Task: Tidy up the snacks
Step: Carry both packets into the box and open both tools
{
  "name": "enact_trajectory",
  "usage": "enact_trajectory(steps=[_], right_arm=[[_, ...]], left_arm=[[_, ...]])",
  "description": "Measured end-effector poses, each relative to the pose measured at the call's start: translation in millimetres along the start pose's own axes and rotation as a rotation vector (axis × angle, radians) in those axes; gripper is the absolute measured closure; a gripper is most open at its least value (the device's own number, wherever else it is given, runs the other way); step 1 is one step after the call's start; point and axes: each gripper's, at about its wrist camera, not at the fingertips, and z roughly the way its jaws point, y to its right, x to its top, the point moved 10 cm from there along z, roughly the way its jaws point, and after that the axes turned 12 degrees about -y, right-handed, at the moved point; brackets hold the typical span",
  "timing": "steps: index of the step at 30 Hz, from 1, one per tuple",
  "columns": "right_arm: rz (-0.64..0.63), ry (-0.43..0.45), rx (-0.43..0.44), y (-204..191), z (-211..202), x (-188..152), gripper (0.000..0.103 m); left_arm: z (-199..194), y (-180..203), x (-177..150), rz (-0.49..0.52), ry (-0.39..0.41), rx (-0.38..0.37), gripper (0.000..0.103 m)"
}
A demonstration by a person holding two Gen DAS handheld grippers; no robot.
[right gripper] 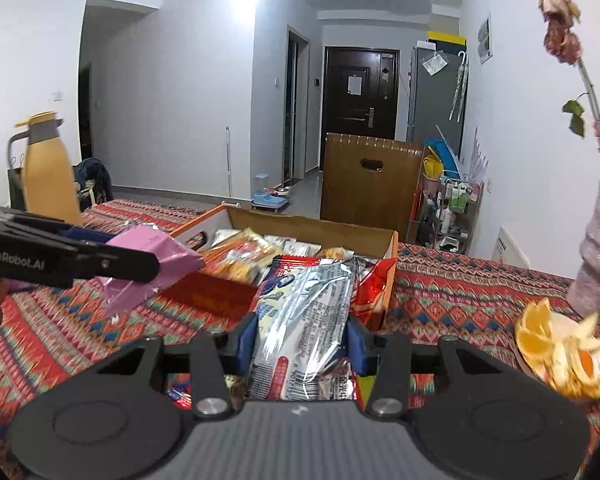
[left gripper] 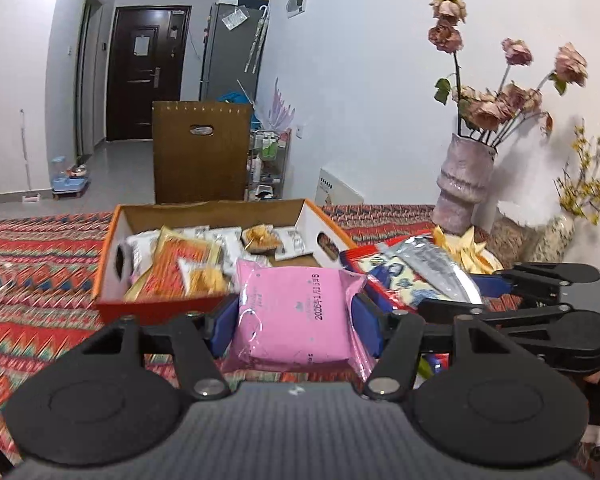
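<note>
My left gripper [left gripper: 296, 316] is shut on a pink snack packet [left gripper: 296, 312] and holds it just in front of the near edge of an orange cardboard box [left gripper: 156, 306] that holds several snack packets. The pink packet also shows in the right wrist view [right gripper: 148, 264], to the left of the box [right gripper: 312, 224]. My right gripper [right gripper: 302, 340] is shut on a silver, blue and red snack bag [right gripper: 304, 312] and holds it at the box's near right corner. That bag also shows in the left wrist view [left gripper: 432, 268], with the right gripper [left gripper: 480, 292] behind it.
A patterned red cloth [left gripper: 40, 292] covers the table. A pink vase of dried roses [left gripper: 464, 184] and a plate of orange peel [right gripper: 560, 348] stand to the right. A yellow jug [right gripper: 48, 172] stands at the left. A wooden chair back [left gripper: 200, 152] is beyond the box.
</note>
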Motion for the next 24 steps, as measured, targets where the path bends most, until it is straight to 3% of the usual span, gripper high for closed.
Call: enact_trajectory(steps=[6, 13, 20, 24], right_arm=[[0.027, -0.058, 0.015, 26.2, 74.9, 44.6, 0.058], [0.070, -0.136, 0.029, 44.0, 163.0, 67.6, 0.059], [0.046, -0.203, -0.027, 48.5, 221.3, 59.6, 0.069], [-0.034, -0.210, -0.085, 39.9, 224.1, 52.2, 0.063]], left_arm=[[63.9, -21.9, 46.9, -0.011, -0.012, 0.043, 0.041], [129.1, -52.4, 74.3, -0.058, -0.050, 0.079, 0.041], [177.3, -68.5, 76.4, -0.114, -0.106, 0.080, 0.041], [194.2, -67.4, 73.7, -0.137, -0.130, 0.060, 0.041]])
